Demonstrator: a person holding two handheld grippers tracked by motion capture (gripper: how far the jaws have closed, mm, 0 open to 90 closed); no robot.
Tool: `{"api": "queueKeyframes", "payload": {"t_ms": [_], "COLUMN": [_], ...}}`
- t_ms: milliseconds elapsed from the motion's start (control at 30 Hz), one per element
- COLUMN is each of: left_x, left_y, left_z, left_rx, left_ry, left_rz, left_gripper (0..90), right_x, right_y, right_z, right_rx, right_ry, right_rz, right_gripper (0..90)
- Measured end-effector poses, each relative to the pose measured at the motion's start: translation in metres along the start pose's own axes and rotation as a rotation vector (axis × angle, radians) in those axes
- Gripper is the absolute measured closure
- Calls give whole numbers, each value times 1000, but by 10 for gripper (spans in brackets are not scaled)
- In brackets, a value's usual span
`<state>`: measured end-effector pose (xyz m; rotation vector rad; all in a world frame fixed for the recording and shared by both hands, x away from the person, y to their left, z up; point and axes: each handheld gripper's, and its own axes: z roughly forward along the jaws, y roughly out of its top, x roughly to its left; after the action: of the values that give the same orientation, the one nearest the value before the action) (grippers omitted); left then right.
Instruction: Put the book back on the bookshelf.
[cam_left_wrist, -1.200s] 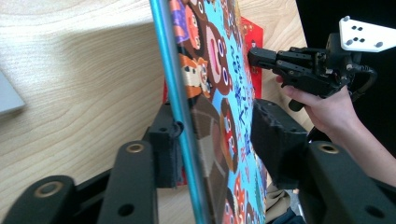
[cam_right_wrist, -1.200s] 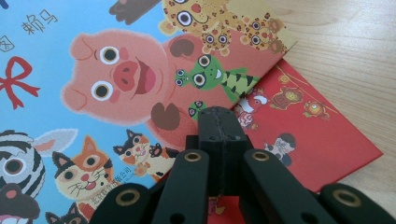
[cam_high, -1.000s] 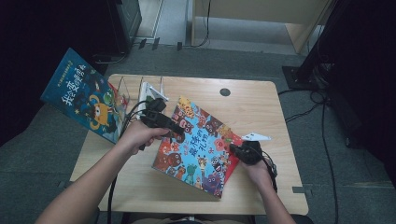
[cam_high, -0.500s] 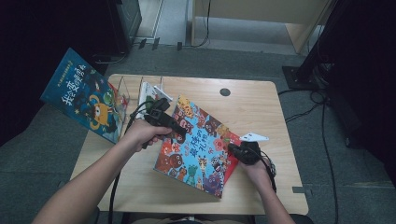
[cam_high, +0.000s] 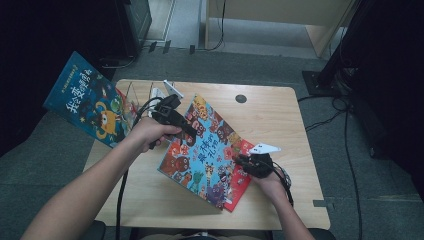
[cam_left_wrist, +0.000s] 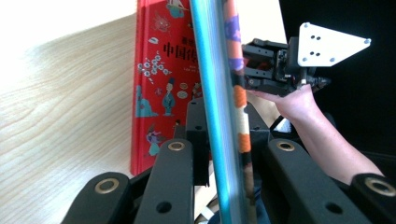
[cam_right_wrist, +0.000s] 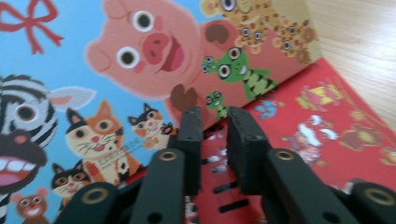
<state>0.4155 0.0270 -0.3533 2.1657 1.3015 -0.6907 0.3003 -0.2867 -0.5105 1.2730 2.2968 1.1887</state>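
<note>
Left tongs (cam_high: 187, 129) have just been closing and now pinch the animal book's (cam_high: 210, 150) upper edge; right tongs (cam_high: 241, 161), just been opening, stand slightly parted at its lower corner, touching nothing I can see; thin, floppy, glossy cover atop the red book (cam_high: 240, 182); I grip near the spine.

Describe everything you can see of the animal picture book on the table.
The animal picture book has a glossy blue cover crowded with cartoon animals: pig, zebra, cats. It lies slanted over a red book on the wooden table. The left gripper clamps its edge, lifting it; the right gripper is at its opposite edge.
</note>
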Motion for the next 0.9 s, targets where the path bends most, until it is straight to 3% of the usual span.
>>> {"api": "queueKeyframes", "payload": {"t_ms": [133, 333, 633, 733, 900], "left_x": [-3, -9, -16, -16, -21], "left_y": [0, -6, 3, 9, 7], "left_z": [0, 0, -3, -4, -3], "left_rx": [-5, -3, 18, -7, -7], "left_ry": [14, 56, 60, 72, 83], "left_rz": [7, 15, 34, 24, 32], "left_gripper": [790, 745, 782, 789, 702], "right_x": [4, 6, 11, 13, 14], "right_y": [1, 1, 1, 1, 0], "right_z": [2, 2, 3, 4, 4], "right_rx": [10, 18, 18, 18, 10], "right_ry": [15, 22, 11, 20, 21], "right_rz": [-14, -10, -14, -30, -33], "right_gripper": [855, 899, 900, 900, 900]}}
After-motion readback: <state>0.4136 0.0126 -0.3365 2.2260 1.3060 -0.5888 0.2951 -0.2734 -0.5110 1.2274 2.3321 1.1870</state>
